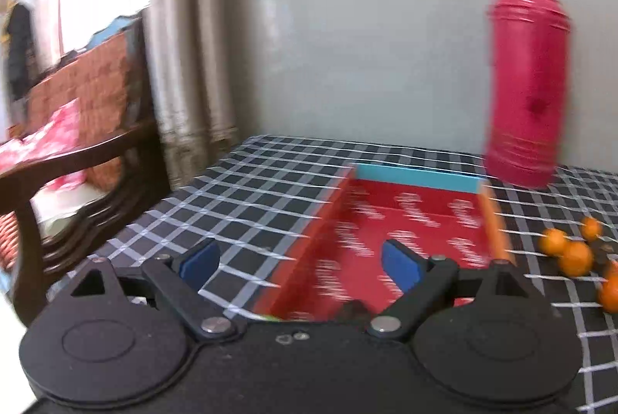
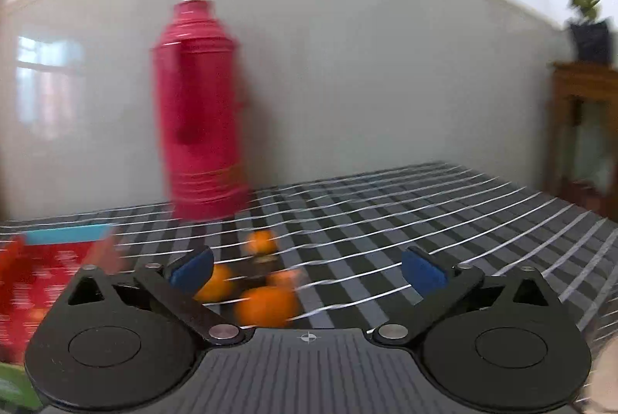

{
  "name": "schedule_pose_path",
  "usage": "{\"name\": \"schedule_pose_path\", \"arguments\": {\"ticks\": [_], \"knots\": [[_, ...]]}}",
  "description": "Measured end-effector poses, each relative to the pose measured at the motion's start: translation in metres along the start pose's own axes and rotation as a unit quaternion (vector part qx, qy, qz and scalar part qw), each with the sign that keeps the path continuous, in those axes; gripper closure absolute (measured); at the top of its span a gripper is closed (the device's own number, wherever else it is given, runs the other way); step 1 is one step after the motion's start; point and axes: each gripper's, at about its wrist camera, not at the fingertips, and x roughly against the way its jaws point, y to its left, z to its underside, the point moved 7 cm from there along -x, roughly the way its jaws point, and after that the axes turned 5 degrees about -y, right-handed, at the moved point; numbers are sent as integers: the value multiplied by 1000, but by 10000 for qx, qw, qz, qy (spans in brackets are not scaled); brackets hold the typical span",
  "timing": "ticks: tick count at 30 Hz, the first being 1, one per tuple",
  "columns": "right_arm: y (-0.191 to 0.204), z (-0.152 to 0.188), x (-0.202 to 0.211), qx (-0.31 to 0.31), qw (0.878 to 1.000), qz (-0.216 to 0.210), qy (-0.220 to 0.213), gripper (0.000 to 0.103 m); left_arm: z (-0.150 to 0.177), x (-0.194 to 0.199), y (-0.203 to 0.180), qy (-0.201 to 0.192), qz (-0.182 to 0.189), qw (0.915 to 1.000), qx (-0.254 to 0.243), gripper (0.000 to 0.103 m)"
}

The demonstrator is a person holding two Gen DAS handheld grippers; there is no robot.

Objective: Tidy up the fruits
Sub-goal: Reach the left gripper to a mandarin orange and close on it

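With both the left gripper [image 1: 299, 265] and right gripper [image 2: 308, 269] spread wide and empty, we judge the small oranges [image 2: 266, 306] clustered mid-table beside the red box [image 1: 390, 232] light, round, roll-prone, best pinched gently across their widest middle.

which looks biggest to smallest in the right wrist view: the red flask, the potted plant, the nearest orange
1. red flask
2. nearest orange, though it lies close to the camera, so its look may flatter it
3. potted plant, far off on a cabinet, so its real size is unsure
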Motion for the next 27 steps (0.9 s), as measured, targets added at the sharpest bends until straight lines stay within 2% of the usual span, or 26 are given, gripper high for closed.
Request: {"name": "schedule_pose_path", "arguments": {"ticks": [4, 9, 13, 18, 20, 24, 27], "knots": [[-35, -5, 0, 288, 9958, 831, -257, 0, 5, 7, -49, -54, 538, 9980, -314, 19], [-75, -7, -1, 361, 9853, 1646, -291, 0, 18, 19, -110, -113, 1073, 9909, -805, 15], [-102, -9, 1, 474, 9780, 1998, -375, 0, 30, 26, -154, -94, 1462, 9833, -1077, 14], [-132, -13, 12, 623, 9607, 2631, -621, 0, 42, 35, -194, -141, 1751, 9758, -1301, 12], [-143, -13, 12, 521, 9591, 2718, -601, 0, 46, 35, -207, -157, 1813, 9734, -1390, 12], [-158, -11, 11, 395, 9637, 2601, -452, 0, 53, 33, -227, -113, 1916, 9699, -1501, 12], [-162, -13, 9, 362, 9663, 2511, -438, 0, 55, 30, -234, -37, 1979, 9698, -1423, 18]]}}
